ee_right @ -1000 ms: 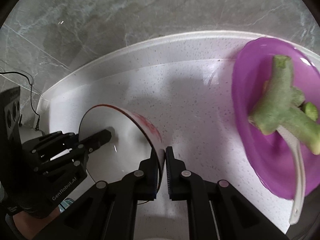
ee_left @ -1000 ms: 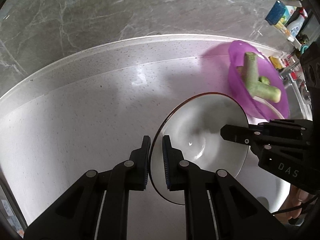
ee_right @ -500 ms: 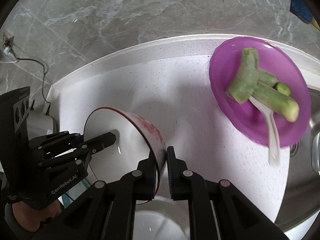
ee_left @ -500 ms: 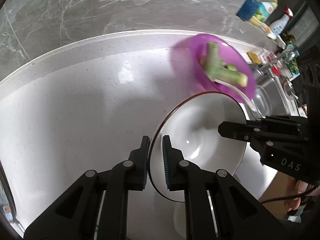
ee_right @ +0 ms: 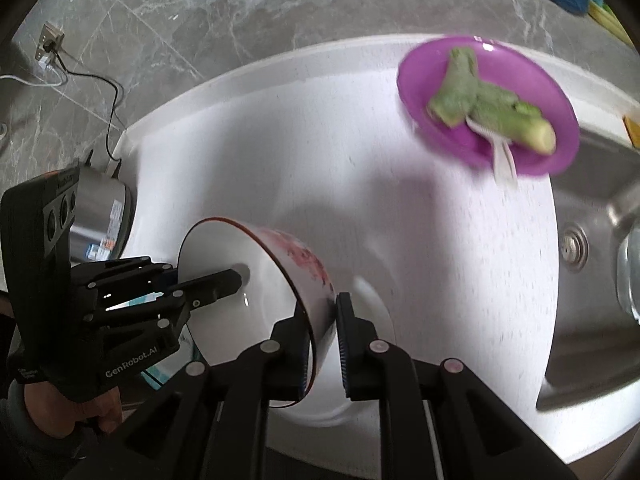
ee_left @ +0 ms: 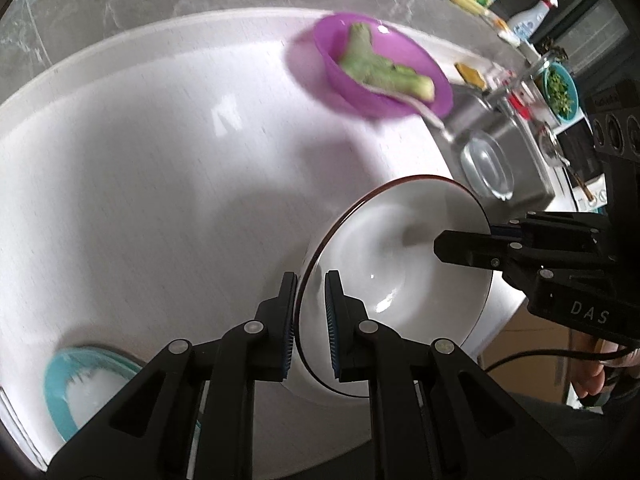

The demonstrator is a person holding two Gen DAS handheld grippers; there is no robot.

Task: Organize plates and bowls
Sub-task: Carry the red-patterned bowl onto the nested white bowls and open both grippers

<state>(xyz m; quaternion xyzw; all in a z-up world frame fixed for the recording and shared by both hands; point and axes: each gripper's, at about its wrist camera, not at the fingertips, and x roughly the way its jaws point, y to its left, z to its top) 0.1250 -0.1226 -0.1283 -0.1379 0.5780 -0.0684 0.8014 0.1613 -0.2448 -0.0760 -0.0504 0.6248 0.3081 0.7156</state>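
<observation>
A white bowl with a dark red rim [ee_left: 400,264] hangs in the air above the white counter, tilted on edge. My left gripper [ee_left: 311,304] is shut on its near rim. My right gripper [ee_right: 322,324] is shut on the opposite rim, where pink flowers mark the outside of the bowl [ee_right: 296,256]. Each gripper also shows in the other's view, the right one [ee_left: 460,246] and the left one [ee_right: 224,280]. A white plate [ee_right: 372,304] lies on the counter under the bowl. A teal-rimmed plate [ee_left: 80,396] lies at the lower left.
A purple bowl [ee_left: 384,68] [ee_right: 492,104] with green vegetable pieces and a white spoon stands at the back by the steel sink [ee_right: 592,248]. A clear dish [ee_left: 486,164] lies in the sink. Bottles and a green dish [ee_left: 560,92] stand far right. A steel appliance [ee_right: 100,212] stands left.
Both grippers have lifted the white bowl higher and drawn it back from the wall. The purple bowl now looks farther off, and the sink, the white plate and the teal-rimmed plate have come into view.
</observation>
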